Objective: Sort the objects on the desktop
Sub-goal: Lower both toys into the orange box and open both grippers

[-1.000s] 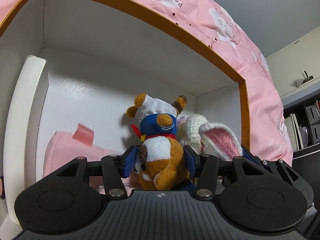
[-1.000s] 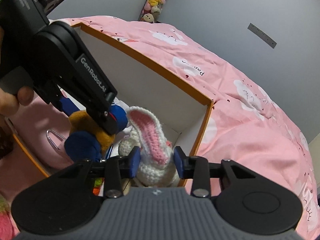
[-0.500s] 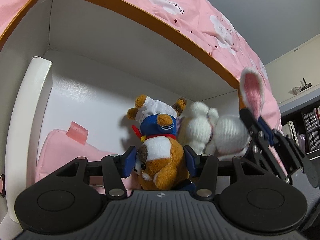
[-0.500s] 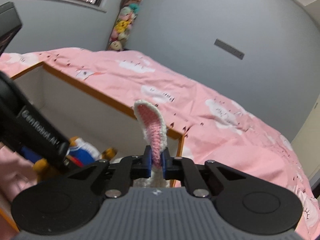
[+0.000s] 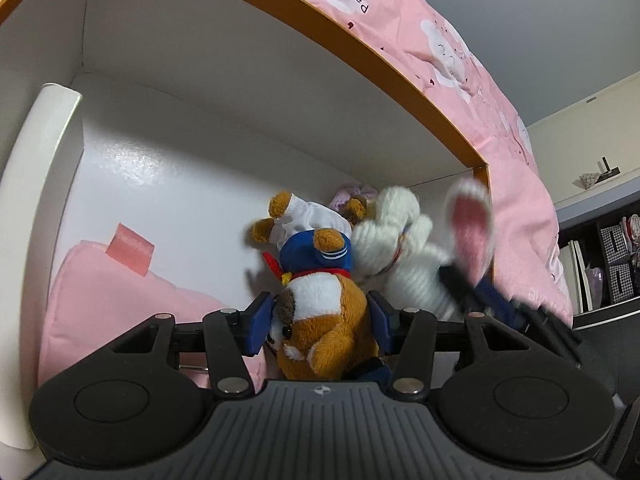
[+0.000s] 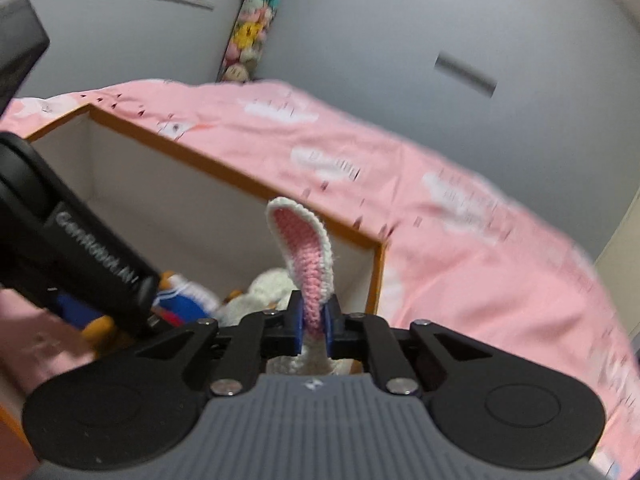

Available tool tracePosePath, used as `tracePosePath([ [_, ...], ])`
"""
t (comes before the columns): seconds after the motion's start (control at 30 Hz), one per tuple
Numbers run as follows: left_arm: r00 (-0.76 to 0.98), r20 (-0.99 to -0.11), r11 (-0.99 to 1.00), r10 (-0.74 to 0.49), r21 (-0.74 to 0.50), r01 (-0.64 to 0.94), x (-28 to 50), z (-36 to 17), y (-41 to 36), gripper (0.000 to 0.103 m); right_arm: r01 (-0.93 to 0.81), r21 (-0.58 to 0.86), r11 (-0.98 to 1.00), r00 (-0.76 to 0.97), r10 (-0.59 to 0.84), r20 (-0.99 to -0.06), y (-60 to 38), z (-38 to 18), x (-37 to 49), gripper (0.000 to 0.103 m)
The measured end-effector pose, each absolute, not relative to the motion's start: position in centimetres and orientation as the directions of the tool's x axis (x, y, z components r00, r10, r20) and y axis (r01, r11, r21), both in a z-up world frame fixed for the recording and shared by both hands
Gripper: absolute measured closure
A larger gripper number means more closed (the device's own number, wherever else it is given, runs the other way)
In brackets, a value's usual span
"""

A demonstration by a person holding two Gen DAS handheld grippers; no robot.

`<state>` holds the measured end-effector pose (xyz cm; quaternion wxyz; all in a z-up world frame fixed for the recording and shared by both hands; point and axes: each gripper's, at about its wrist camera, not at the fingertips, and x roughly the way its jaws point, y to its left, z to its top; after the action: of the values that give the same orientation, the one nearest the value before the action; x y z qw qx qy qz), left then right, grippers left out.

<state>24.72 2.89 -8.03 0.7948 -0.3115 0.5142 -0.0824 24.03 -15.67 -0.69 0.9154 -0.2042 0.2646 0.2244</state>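
An upside-down brown plush bear in a blue sailor suit (image 5: 320,312) sits between the blue pads of my left gripper (image 5: 320,326), which is shut on it inside the white box with an orange rim (image 5: 360,44). Right beside the bear lies a white crochet rabbit (image 5: 400,256). Its pink-lined ear (image 6: 304,240) stands up from my right gripper (image 6: 314,326), whose pads pinch the ear's base. In the left wrist view that gripper (image 5: 480,300) appears blurred at the box's right corner, and the rabbit's body hangs tilted from the ear (image 5: 470,232).
A pink cushion (image 5: 112,288) and a white rounded panel (image 5: 36,208) fill the box's left side. Pink cloud-print bedding (image 6: 440,208) surrounds the box (image 6: 224,160). A dark bookshelf (image 5: 600,264) stands at the right, and a column of hanging plush toys (image 6: 252,32) is on the far wall.
My right gripper closed on the rabbit's ear and drew it upward, tipping the rabbit's body over. The left gripper kept its hold on the bear and stayed in place.
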Motion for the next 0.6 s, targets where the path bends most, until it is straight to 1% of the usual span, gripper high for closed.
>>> tracePosePath([
  [0.1, 0.466, -0.764, 0.796, -0.446, -0.577, -0.182, 25.2, -8.2, 2.5, 0.045, -0.545, -0.172, 0.821, 0.695, 0.328, -0.64, -16.5, -0.7, 24.1, 0.089],
  [0.23, 0.473, -0.76, 0.806, -0.446, -0.571, -0.157, 25.7, -8.3, 2.1, 0.045, -0.553, -0.111, 0.826, 0.652, 0.346, -0.674, -16.6, -2.0, 24.5, 0.085],
  [0.3, 0.452, -0.779, 0.826, -0.435, -0.545, -0.145, 25.9, -8.2, 1.6, 0.045, -0.563, -0.099, 0.821, 0.646, 0.362, -0.672, -16.5, -2.4, 23.9, 0.084],
  [0.37, 0.454, -0.78, 0.828, -0.43, -0.542, -0.146, 26.1, -8.3, 1.4, 0.044, -0.57, -0.106, 0.815, 0.646, 0.364, -0.671, -16.3, -2.2, 23.1, 0.079],
  [0.43, 0.455, -0.778, 0.821, -0.433, -0.549, -0.157, 25.8, -8.5, 1.7, 0.043, -0.572, -0.117, 0.812, 0.654, 0.365, -0.663, -16.4, -1.9, 22.5, 0.066],
  [0.5, 0.454, -0.778, 0.818, -0.434, -0.552, -0.164, 25.7, -8.5, 1.9, 0.043, -0.57, -0.13, 0.811, 0.663, 0.36, -0.657, -16.4, -1.5, 21.9, 0.065],
  [0.6, 0.458, -0.784, 0.829, -0.419, -0.536, -0.16, 25.5, -8.2, 1.9, 0.042, -0.567, -0.134, 0.813, 0.668, 0.358, -0.653, -16.8, -1.0, 21.2, 0.06],
])
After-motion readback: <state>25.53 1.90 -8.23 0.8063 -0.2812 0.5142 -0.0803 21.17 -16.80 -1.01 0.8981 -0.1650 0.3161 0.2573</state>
